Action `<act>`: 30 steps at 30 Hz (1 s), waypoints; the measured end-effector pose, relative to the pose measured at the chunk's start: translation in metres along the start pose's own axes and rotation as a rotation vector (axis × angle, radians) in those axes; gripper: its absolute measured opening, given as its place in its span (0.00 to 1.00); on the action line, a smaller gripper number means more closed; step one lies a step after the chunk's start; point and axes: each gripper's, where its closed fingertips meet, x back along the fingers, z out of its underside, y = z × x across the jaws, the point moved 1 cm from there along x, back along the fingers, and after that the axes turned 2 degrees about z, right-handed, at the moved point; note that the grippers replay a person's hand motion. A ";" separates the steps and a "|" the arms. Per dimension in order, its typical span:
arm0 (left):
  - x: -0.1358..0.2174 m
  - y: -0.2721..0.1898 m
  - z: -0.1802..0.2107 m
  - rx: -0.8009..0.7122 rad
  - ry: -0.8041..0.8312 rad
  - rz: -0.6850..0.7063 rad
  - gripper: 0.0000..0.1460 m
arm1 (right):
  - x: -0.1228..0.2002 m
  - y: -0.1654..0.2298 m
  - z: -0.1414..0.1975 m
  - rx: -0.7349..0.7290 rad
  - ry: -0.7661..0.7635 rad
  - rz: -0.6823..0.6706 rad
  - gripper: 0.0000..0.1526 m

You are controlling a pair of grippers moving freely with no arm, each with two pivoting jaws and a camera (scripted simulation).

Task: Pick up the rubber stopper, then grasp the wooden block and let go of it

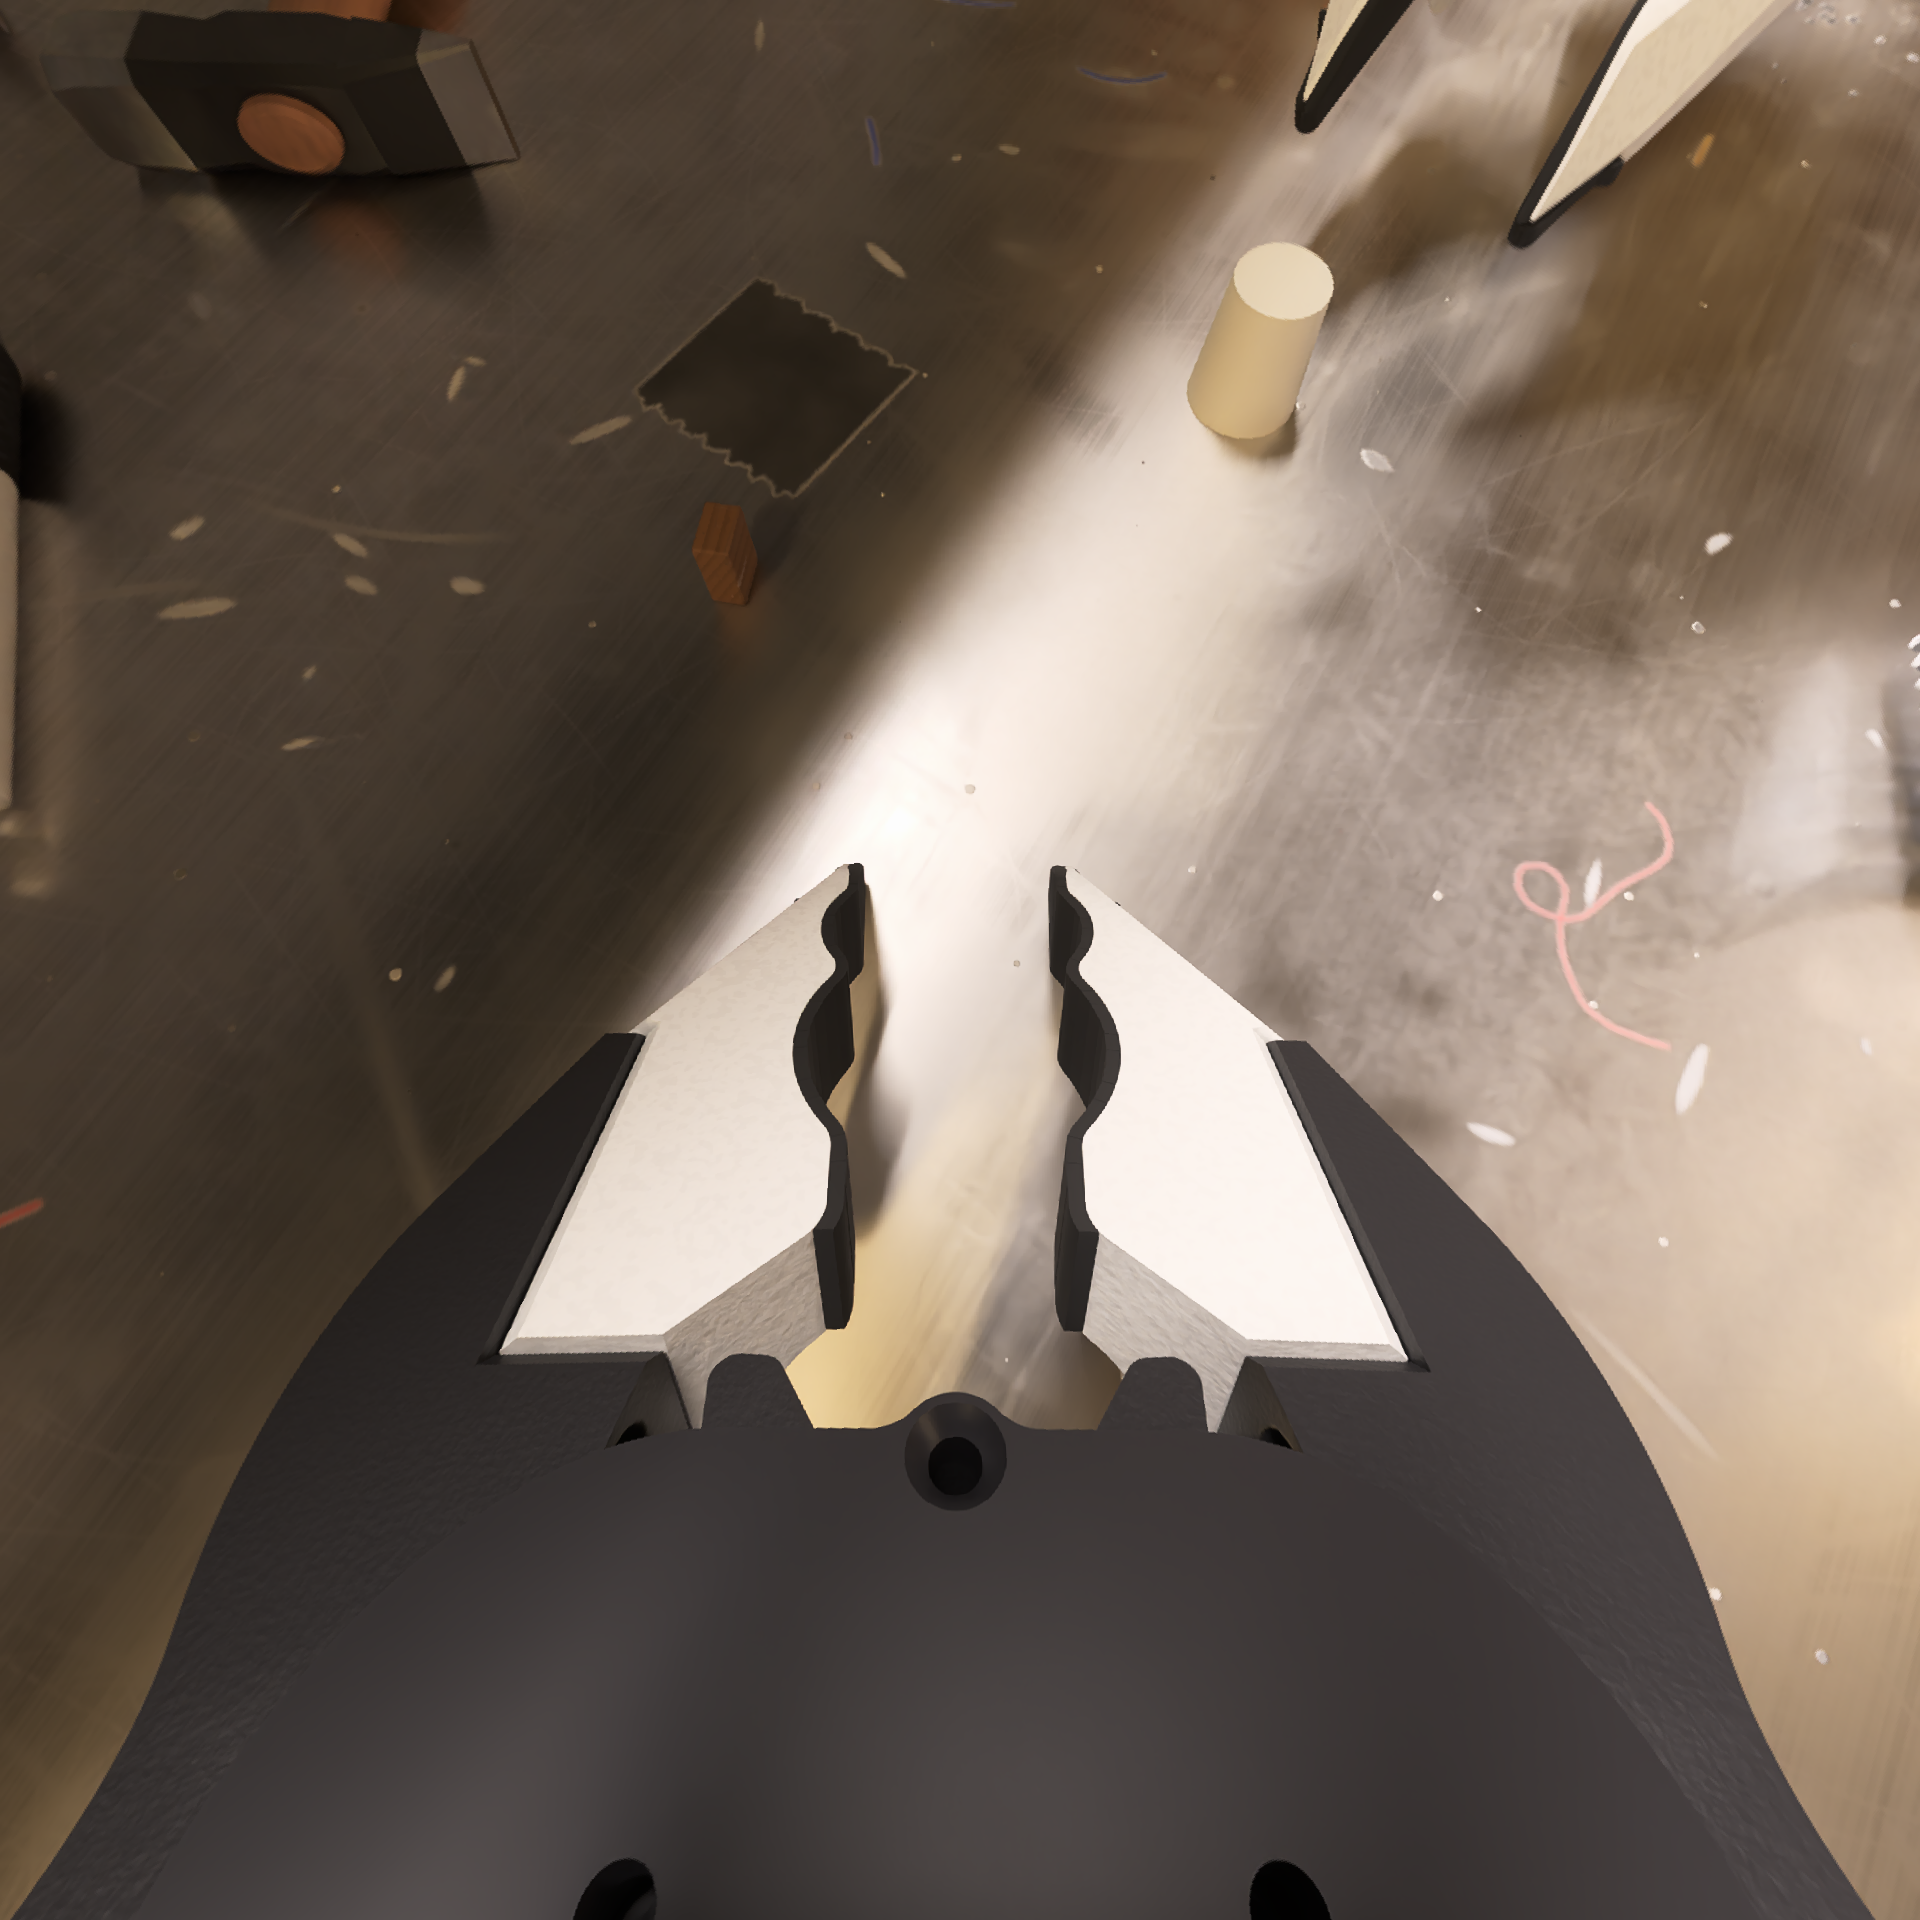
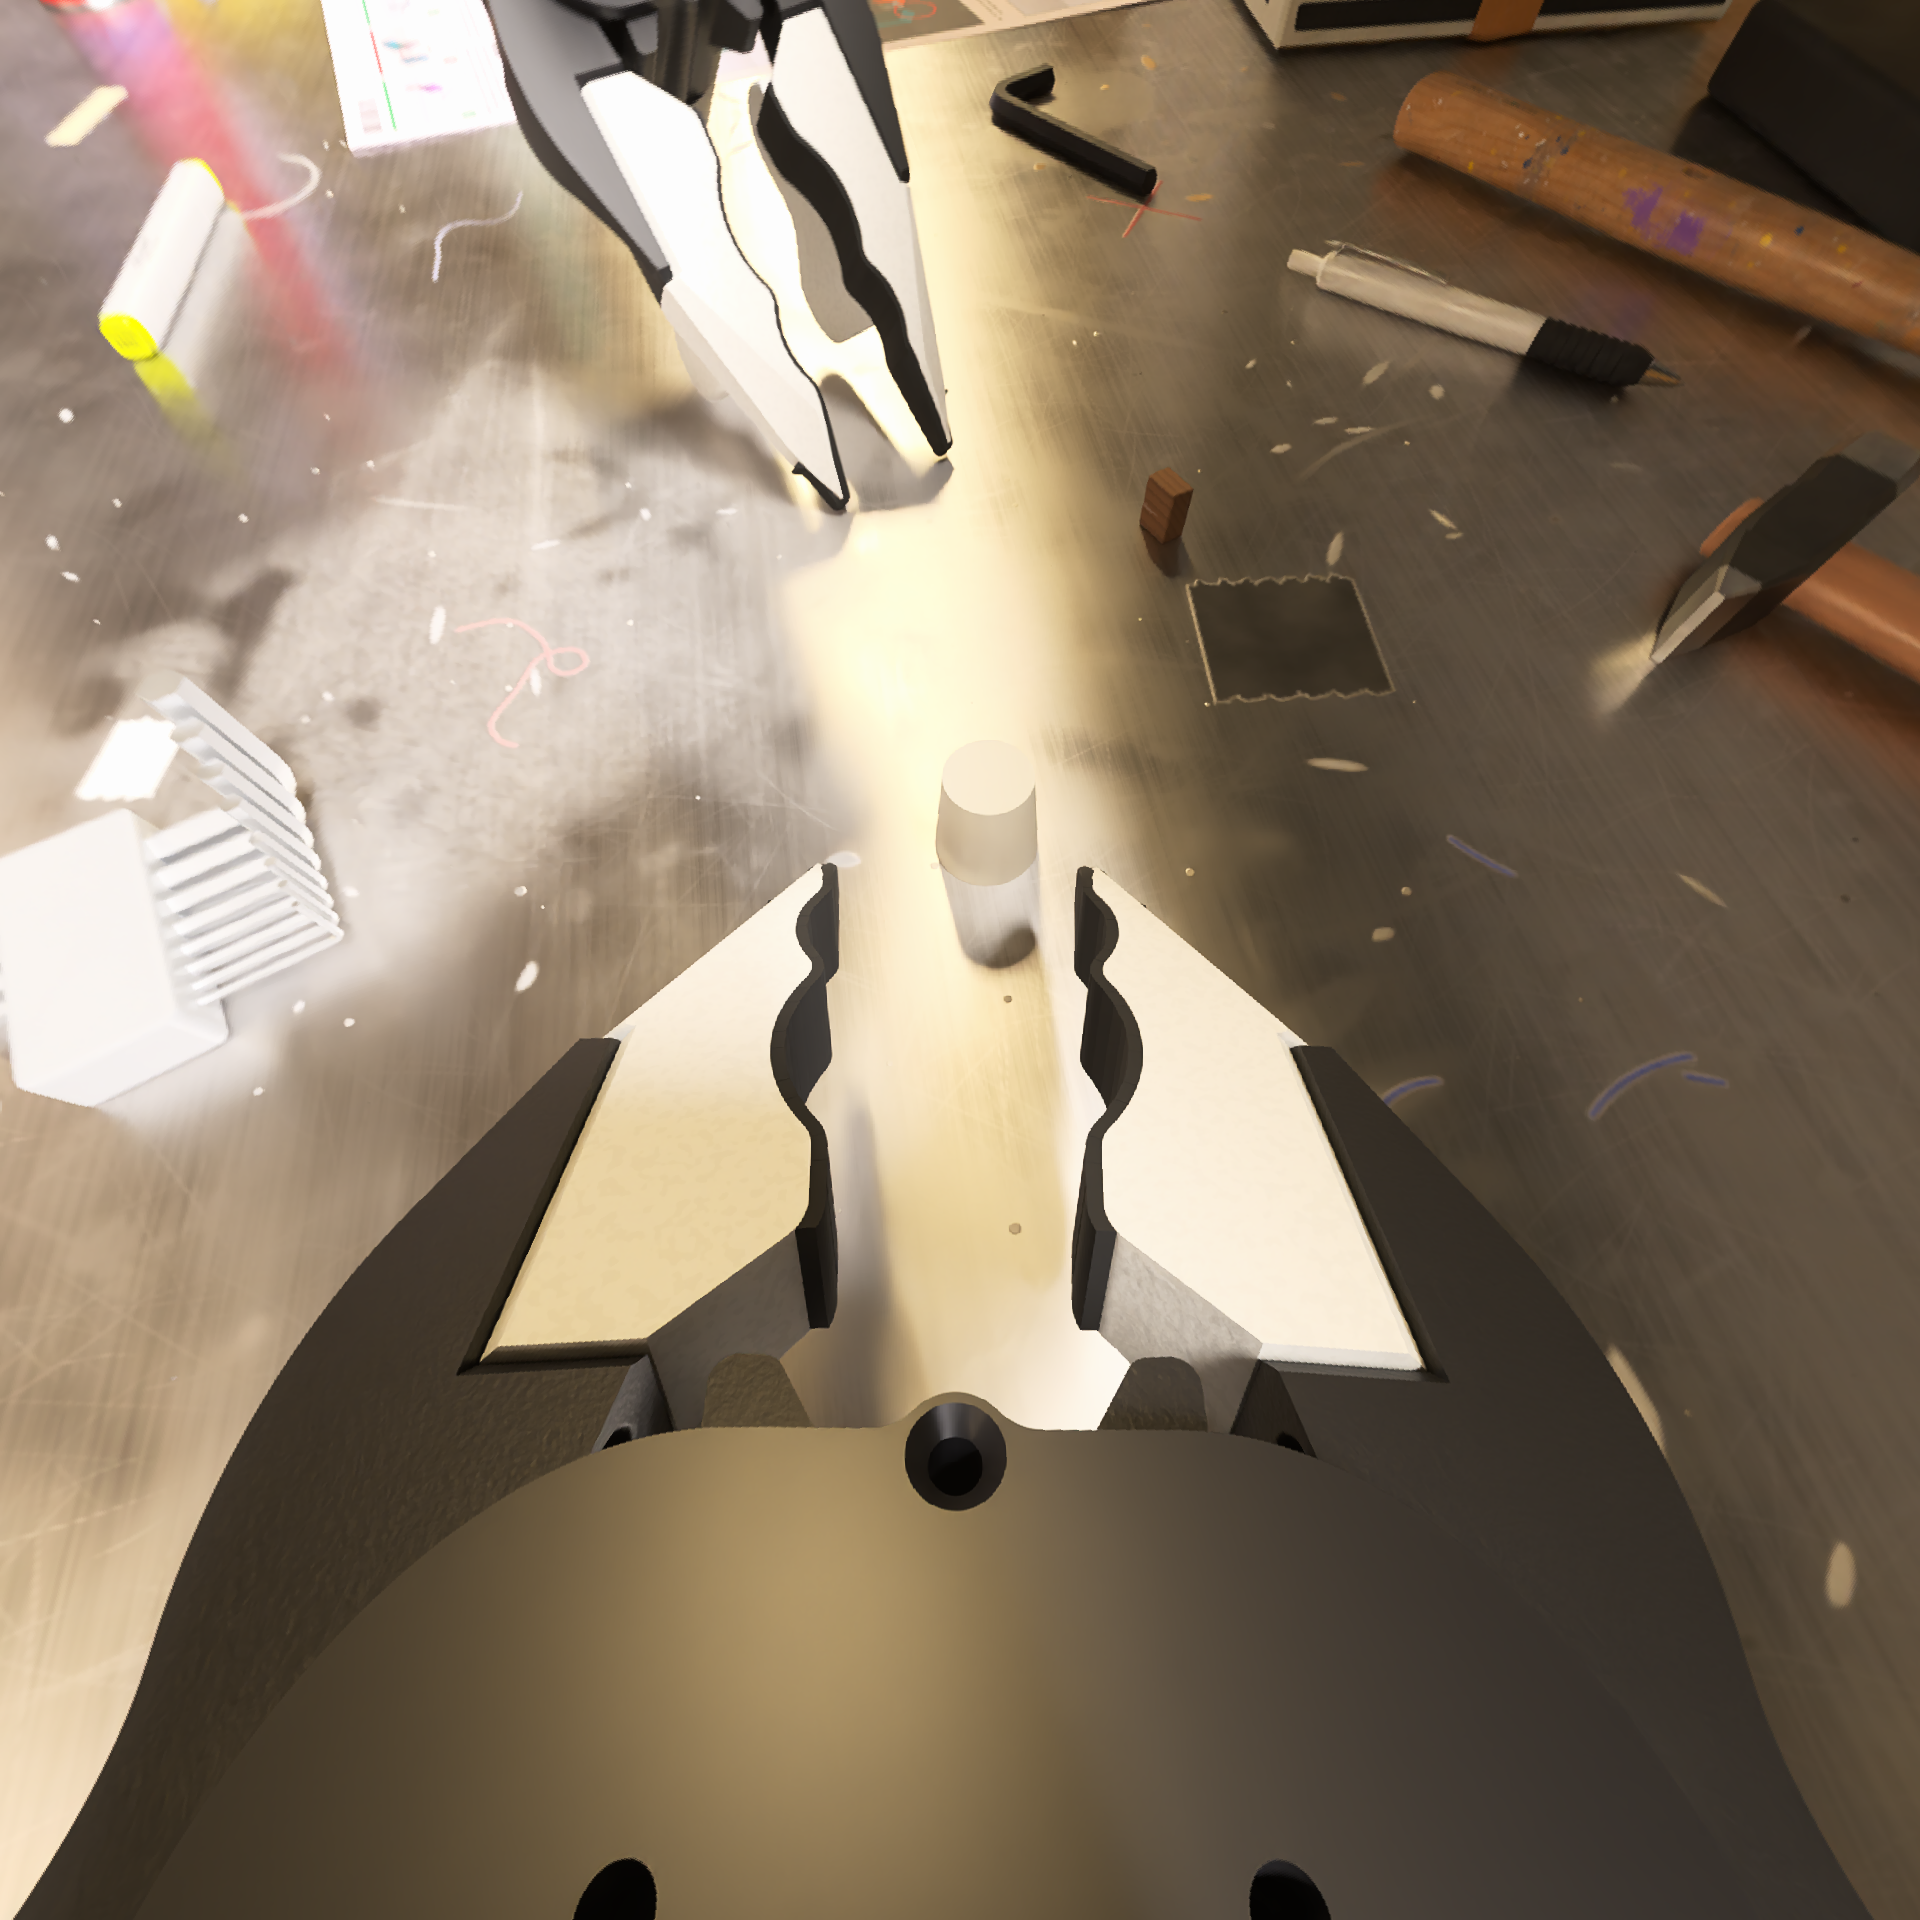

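The cream rubber stopper (image 1: 1259,343) stands upright on the shiny metal table; in the right wrist view the stopper (image 2: 985,805) is just beyond my right fingertips, centred on the gap. The small brown wooden block (image 1: 727,553) stands left of it; in the right wrist view the block (image 2: 1166,506) is farther off, to the right. My left gripper (image 1: 956,873) is open and empty, well short of both objects. My right gripper (image 2: 954,873) is open and empty; its fingertips (image 1: 1558,197) show at the top right of the left wrist view. The left gripper (image 2: 888,468) shows far off in the right wrist view.
A hammer (image 1: 291,104), also seen at the right (image 2: 1766,582); a second wooden handle (image 2: 1652,208); a pen (image 2: 1475,317); a black hex key (image 2: 1070,130); a yellow-capped marker (image 2: 166,260); a white finned block (image 2: 156,914); a dark square patch (image 1: 774,390).
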 end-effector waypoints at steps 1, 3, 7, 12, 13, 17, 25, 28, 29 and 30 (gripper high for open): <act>-0.001 0.000 -0.001 0.001 0.000 0.005 0.24 | -0.001 0.000 0.000 0.019 0.004 0.006 0.30; -0.005 0.002 -0.005 -0.001 0.000 0.020 0.26 | -0.004 0.001 0.000 0.053 0.011 0.014 0.31; -0.014 0.013 -0.014 -0.017 0.000 0.029 0.36 | -0.014 0.000 -0.002 0.085 0.034 0.001 0.36; -0.029 0.030 -0.029 -0.051 0.004 0.037 0.38 | -0.031 -0.005 0.003 0.130 0.127 -0.045 0.36; -0.032 0.032 -0.032 -0.053 0.004 0.046 0.38 | -0.033 -0.005 0.004 0.143 0.142 -0.063 0.35; -0.042 0.037 -0.041 -0.078 0.006 0.077 0.38 | -0.039 -0.007 0.004 0.158 0.161 -0.095 0.30; -0.048 0.041 -0.047 -0.116 0.008 0.120 0.31 | -0.043 -0.006 0.006 0.195 0.193 -0.130 0.21; -0.051 0.043 -0.049 -0.126 0.008 0.134 0.26 | -0.044 -0.004 0.004 0.234 0.188 -0.134 0.16; -0.051 0.045 -0.050 -0.120 0.008 0.130 0.23 | -0.044 -0.004 0.004 0.249 0.184 -0.134 0.16; -0.052 0.047 -0.050 -0.110 0.008 0.122 0.18 | -0.045 -0.004 0.004 0.260 0.181 -0.131 0.16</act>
